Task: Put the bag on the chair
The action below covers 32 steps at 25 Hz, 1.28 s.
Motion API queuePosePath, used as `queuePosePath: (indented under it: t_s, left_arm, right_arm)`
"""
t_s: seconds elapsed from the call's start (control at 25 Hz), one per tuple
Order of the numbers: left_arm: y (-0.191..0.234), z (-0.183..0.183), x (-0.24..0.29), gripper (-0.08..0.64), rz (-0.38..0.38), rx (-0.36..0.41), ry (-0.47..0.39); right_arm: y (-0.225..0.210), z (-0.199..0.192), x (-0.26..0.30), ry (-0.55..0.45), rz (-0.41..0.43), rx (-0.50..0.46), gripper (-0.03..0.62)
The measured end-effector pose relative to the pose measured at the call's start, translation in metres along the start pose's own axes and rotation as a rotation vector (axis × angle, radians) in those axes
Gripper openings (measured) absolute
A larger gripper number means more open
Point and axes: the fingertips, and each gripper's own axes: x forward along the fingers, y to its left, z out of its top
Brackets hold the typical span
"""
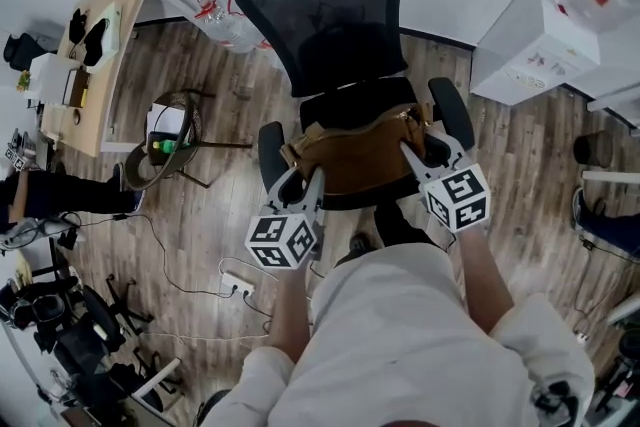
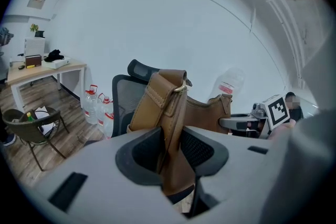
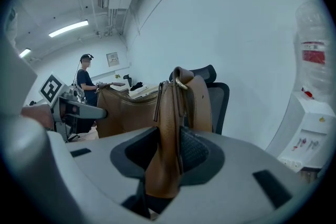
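Leather sits between both pairs of jaws. On the left gripper (image 2: 170, 157) the jaws are partly closed and pinch one end panel of the tan bag (image 1: 358, 158) just under its strap ring. On the right gripper (image 3: 168, 157) they stand about as far in and clamp the opposite end the same way. So the bag hangs stretched between my two grips, its zipped top edge running from one pair of jaws across to the other.

Just beyond and below the jaws is the black chair (image 1: 322, 10). Its seat (image 1: 350, 103) lies under the bag, its armrests (image 1: 452, 111) flank my grippers on the outside, and its mesh backrest stands ahead of the jaws, past the bag. In the head view the bag is over the front half of the seat. I can't tell for sure whether its bottom touches the cushion or hangs just clear, since the bag itself hides that line.

My reading is that the pick-up and carry are done and the bag is at the chair. What's left is to settle it onto the seat, open both pairs of jaws, and back them out without dragging the strap. Farther out, past the backrest and to the left of the jaws, water bottles (image 2: 95, 105) stand on the wood floor (image 1: 530, 165).
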Motion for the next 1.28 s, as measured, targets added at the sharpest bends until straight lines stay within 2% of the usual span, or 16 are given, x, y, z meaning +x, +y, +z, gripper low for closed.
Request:
queuePosePath:
  t_s: [0.32, 0.56, 0.88, 1.28]
  left_arm:
    - [0.016, -0.001, 0.029, 0.11, 0.08, -0.038, 0.027]
    - [0.023, -0.014, 0.044, 0.11, 0.098, -0.068, 0.068]
    - [0.046, -0.025, 0.056, 0.11, 0.081, -0.074, 0.096]
    - [0.075, -0.05, 0.09, 0.109, 0.012, -0.08, 0.161]
  right_arm:
    - [-0.024, 0.004, 0.043, 0.042, 0.091, -0.016, 0.124]
    - [-0.035, -0.005, 0.062, 0.078, 0.116, -0.015, 0.126]
    - [-0.034, -0.016, 0.086, 0.1, 0.116, -0.023, 0.127]
    - [-0.046, -0.043, 0.121, 0.145, 0.079, -0.031, 0.129]
